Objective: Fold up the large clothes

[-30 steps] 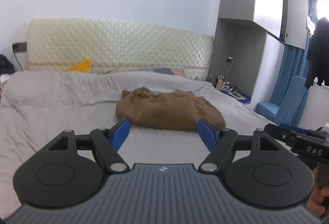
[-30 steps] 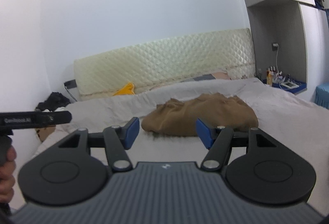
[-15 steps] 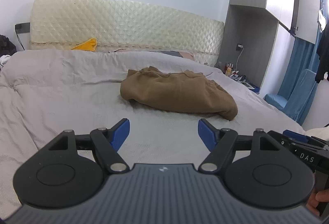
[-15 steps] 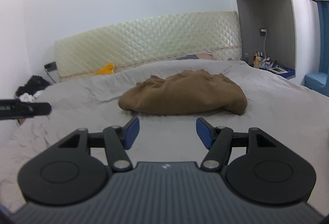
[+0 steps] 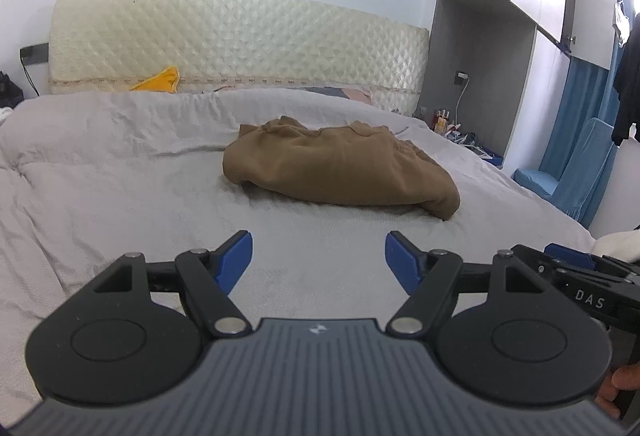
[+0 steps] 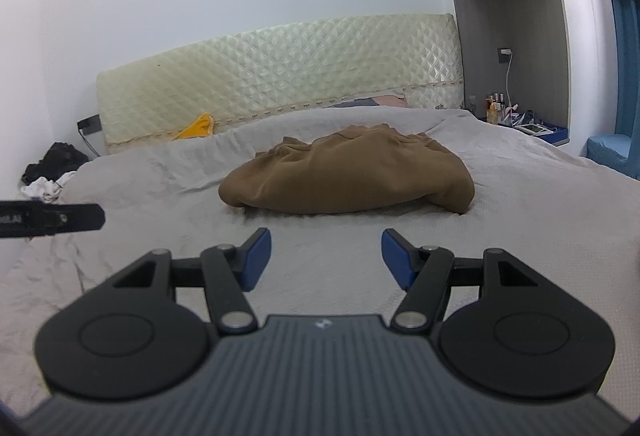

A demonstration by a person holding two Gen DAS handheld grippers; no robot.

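Grey bed point(image 5: 120, 171), hanging clothes point(image 5: 628, 75) left-view only

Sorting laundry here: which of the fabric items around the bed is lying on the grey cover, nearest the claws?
The brown garment, bunched mid-bed. The yellow cloth sits against the headboard, and the dark clothes lie off the bed.

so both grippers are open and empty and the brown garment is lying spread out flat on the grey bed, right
Not quite. The brown garment is bunched in a crumpled heap, not spread flat, as the right wrist view shows. The rest holds: it lies on the grey bed, and the left gripper and right gripper are both open and empty.
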